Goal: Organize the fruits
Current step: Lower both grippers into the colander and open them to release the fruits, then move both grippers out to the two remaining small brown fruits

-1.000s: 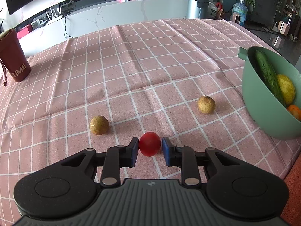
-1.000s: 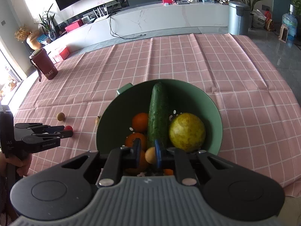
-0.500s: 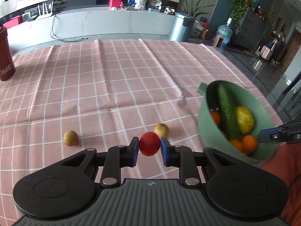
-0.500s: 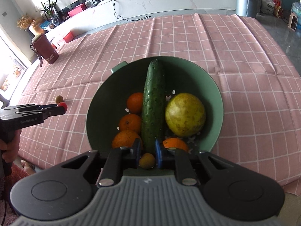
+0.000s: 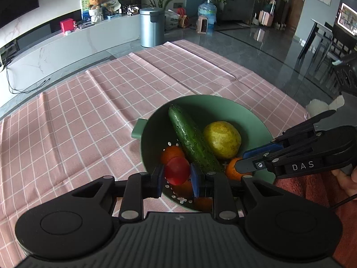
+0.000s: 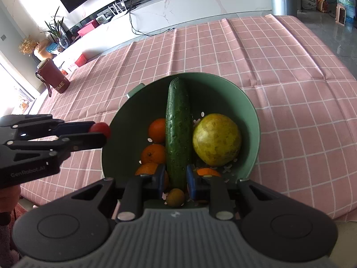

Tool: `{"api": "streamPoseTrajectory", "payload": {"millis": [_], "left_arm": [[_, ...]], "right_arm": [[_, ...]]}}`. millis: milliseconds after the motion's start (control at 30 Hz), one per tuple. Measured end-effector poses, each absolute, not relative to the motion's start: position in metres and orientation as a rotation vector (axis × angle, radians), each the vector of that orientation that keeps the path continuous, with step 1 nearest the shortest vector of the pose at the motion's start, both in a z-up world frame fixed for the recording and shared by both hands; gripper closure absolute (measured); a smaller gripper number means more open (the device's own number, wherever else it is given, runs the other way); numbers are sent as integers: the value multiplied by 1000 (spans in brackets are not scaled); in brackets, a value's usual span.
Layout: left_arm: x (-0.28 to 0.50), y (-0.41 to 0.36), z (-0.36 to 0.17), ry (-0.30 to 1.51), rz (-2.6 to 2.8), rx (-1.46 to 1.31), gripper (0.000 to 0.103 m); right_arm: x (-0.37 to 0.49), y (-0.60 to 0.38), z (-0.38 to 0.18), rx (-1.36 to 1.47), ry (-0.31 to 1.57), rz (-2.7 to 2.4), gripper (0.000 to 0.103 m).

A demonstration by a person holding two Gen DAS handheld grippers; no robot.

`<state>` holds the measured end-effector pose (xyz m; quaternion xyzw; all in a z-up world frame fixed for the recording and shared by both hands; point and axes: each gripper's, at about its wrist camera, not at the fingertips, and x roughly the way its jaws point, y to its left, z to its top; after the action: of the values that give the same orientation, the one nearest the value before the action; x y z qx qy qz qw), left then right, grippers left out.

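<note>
My left gripper (image 5: 176, 179) is shut on a small red fruit (image 5: 177, 170) and holds it over the near rim of the green bowl (image 5: 223, 102); it also shows in the right wrist view (image 6: 98, 134) at the bowl's left edge. The bowl (image 6: 250, 102) holds a cucumber (image 6: 178, 131), a yellow-green round fruit (image 6: 216, 139) and several oranges (image 6: 157, 130). My right gripper (image 6: 176, 182) is open and empty just above the bowl's near side. A small brown fruit (image 6: 175, 197) lies in the bowl below its fingers.
The bowl stands on a pink checked tablecloth (image 6: 279, 55). A dark red cup (image 6: 53, 78) stands at the table's far left. The table's right edge (image 5: 290, 93) drops to a dark floor.
My left gripper has carried the red fruit from the open table to above the bowl. My right gripper has opened and the small brown fruit has dropped into the bowl.
</note>
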<state>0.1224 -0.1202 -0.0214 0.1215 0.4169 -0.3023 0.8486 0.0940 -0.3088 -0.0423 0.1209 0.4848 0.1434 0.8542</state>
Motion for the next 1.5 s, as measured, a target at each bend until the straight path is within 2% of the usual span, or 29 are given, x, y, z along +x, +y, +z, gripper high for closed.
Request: {"api": "streamPoseTrajectory", "payload": {"millis": [433,700,1000,1100,1167,1300,1500], "left_arm": [[139,-160,-54,982,-598,554,76],[145,-162,-61,1016,-579,561,75],[141,-156,-60,990,-584,509,67],[135,-149,-49,960,-590,467,67],[132,-143,-40,938,-595,439,67],[123,-125,-22,900,-570,383,67],[112,-87,-4,867,-516,272,67]], "right_arm": [[100,-312,-52,293,1031,325,85],[103,-314,-54,306,1038,330,85],[102,-312,-54,285,1038,316,84],[101,-311,-53,274,1035,303,79],[99,-311,-52,262,1028,292,72],[96,-308,-47,220,1006,266,68],[84,-297,-32,127,924,201,54]]}}
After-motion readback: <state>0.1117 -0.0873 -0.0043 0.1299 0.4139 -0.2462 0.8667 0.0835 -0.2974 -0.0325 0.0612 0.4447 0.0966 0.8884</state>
